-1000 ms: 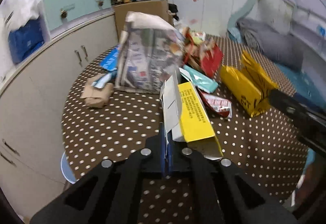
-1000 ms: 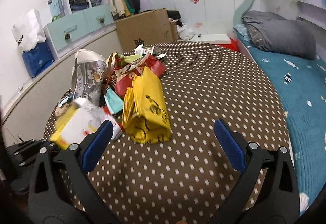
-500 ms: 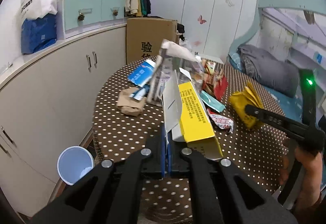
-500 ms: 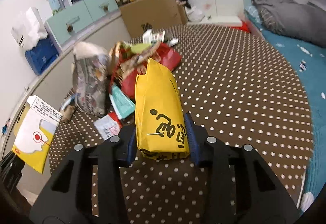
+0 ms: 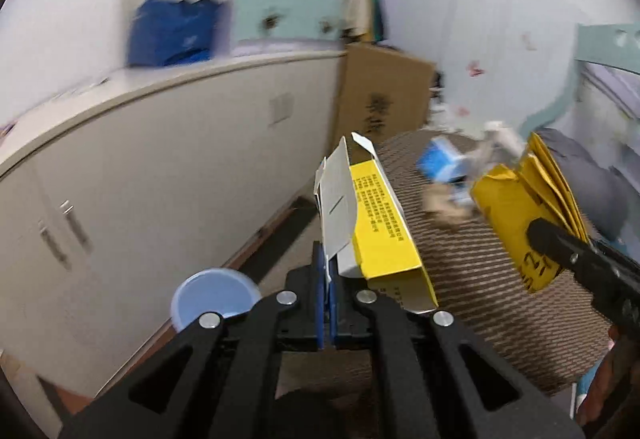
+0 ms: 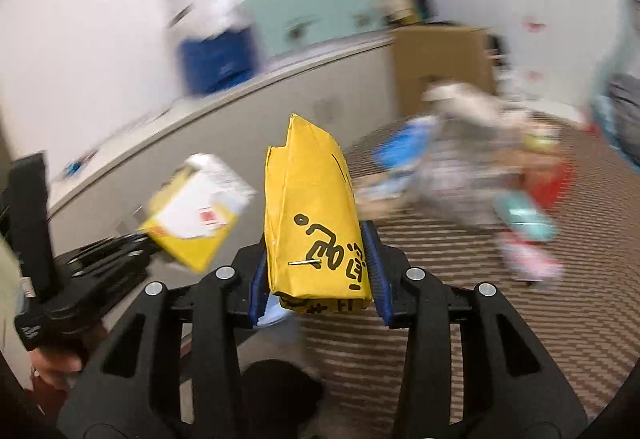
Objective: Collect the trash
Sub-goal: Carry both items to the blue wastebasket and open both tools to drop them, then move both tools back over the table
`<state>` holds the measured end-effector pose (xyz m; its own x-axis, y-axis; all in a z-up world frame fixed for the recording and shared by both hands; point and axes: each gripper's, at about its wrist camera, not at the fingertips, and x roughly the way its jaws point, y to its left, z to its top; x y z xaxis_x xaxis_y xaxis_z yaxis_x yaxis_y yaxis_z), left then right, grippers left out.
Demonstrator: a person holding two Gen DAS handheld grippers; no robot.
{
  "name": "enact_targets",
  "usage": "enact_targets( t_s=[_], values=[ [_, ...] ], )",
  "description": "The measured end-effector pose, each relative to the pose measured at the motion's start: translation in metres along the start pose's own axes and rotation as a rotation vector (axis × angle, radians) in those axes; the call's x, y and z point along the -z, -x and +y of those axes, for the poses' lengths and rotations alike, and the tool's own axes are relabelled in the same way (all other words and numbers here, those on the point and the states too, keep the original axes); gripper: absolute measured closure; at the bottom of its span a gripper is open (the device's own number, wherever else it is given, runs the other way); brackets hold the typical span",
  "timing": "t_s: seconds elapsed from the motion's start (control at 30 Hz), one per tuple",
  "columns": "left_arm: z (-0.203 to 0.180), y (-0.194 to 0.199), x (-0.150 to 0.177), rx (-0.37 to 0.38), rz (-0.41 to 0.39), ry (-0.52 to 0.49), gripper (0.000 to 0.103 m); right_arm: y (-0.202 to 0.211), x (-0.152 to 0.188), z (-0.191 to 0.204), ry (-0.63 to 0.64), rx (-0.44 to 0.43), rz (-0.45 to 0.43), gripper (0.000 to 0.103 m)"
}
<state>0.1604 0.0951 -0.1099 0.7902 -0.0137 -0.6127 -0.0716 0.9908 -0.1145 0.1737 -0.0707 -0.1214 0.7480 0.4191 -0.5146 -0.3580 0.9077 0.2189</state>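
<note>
My left gripper is shut on the white flap of a yellow and white carton, which I hold in the air left of the table edge. That carton and the left gripper also show at the left of the right wrist view. My right gripper is shut on a yellow paper bag with black writing, its blue pads pressing both sides. From the left wrist view the same bag hangs at the right. A blue bin stands on the floor below the left gripper.
The dotted brown table lies to the right with several wrappers, a newspaper bag and a blue packet on it. White cabinets run along the left wall, with a cardboard box at their far end. A bed lies beyond the table.
The right gripper closed on the yellow bag and lifted it off the table. Both grippers swung left toward the cabinets with their loads, and the blue bin came into view below.
</note>
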Motion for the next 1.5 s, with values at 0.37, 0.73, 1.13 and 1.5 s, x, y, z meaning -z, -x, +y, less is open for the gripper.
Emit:
enact_targets(
  t_s=[0.37, 0.73, 1.13, 1.5],
  values=[
    [0.137, -0.09, 0.011, -0.187, 0.206, 0.157, 0.101, -0.167, 0.012, 0.1, 0.067, -0.176, 0.141, 0.062],
    [0.199, -0.179, 0.002, -0.241, 0.267, 0.304, 0.028, -0.249, 0.02, 0.094, 0.014, -0.13, 0.237, 0.058],
    [0.217, -0.166, 0.029, -0.232, 0.263, 0.334, 0.028, -0.268, 0.032, 0.12, 0.033, -0.158, 0.284, 0.057],
    [0.254, -0.134, 0.008, -0.384, 0.162, 0.403, 0.025, -0.31, 0.001, 0.15, 0.041, -0.183, 0.217, 0.018]
  ],
)
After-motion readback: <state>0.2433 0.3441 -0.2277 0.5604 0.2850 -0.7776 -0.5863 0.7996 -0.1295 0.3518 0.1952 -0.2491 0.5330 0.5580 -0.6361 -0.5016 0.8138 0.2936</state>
